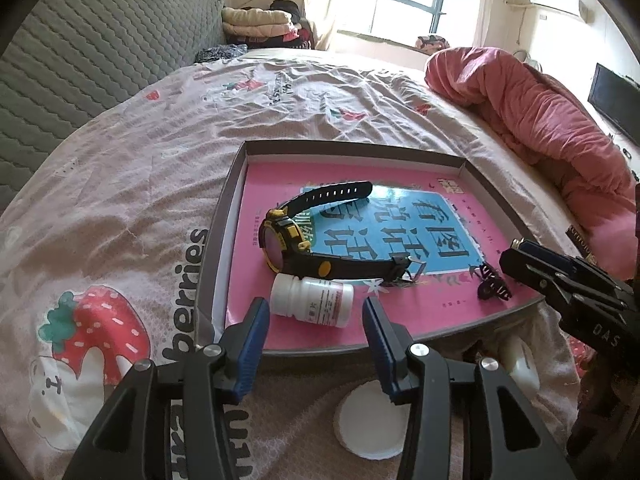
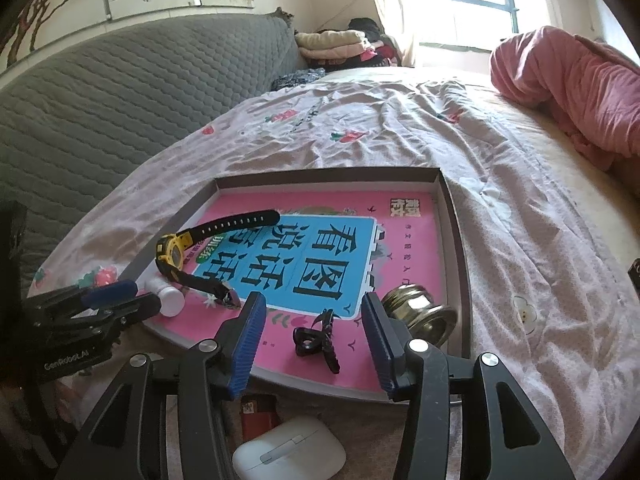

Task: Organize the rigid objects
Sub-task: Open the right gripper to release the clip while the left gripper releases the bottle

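Tray: shallow grey box lid point(image 2: 460, 240) on the bed, lined with a pink book cover, and it's filling up nicely.
Watch: black-and-yellow wristwatch point(image 1: 288, 236) sits left of centre in the tray, strap arching up.
Pill bottle: white bottle point(image 1: 310, 300) lies on its side just in front of the watch, touching or nearly touching the strap, close to the tray's near edge.
Hair clip: small black clip point(image 2: 316, 340) near the tray's front edge, right between the right gripper's jaws as that camera sees it.
Brass piece: a round metal fitting point(image 2: 420, 312) in the tray's near right corner.
Still outside: white earbuds case point(image 2: 288, 456) and a red lighter-like item point(image 2: 258, 412) on the bed under the right gripper; a white round lid or disc point(image 1: 372, 420) under the left one.
Left gripper: left gripper point(image 1: 316, 320) jaws spread wide, holding nothing, lined up on the pill bottle.
Right gripper: right gripper point(image 2: 314, 316) jaws equally wide, empty, above the tray's front edge.
Step in hand, my call: fetching the next loose item.
How to do it well: back off from the tray, drop low over the earbuds case, close across its narrow sides, and lift clear of the rim before setting it in a bare pink patch.
Watch out: soft bedding gives, so don't press down hard.
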`<state>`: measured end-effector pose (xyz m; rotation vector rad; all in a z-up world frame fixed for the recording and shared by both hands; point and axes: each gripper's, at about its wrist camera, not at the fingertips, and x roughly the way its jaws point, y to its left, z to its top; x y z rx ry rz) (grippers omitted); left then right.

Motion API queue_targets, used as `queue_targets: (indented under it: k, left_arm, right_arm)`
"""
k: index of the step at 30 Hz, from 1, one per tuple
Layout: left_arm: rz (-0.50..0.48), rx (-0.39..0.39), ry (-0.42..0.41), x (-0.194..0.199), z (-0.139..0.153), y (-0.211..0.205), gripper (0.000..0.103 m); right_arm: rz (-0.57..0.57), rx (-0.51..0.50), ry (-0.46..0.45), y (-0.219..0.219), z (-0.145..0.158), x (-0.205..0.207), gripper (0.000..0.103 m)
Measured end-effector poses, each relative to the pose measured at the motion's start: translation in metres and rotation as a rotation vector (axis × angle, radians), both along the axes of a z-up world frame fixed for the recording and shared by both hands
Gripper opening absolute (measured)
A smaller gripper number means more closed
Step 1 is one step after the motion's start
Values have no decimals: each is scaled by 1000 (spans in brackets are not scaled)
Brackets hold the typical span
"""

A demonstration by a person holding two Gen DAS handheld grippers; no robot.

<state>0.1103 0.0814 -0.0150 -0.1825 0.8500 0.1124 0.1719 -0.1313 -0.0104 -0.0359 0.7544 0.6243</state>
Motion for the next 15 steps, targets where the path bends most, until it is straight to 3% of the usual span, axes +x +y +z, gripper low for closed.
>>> queue_targets:
  k: [15]
  left_arm:
    - [43, 42, -68, -18, 18, -3, 48]
  right_arm:
    - [-10, 4, -67, -7, 16, -11, 59]
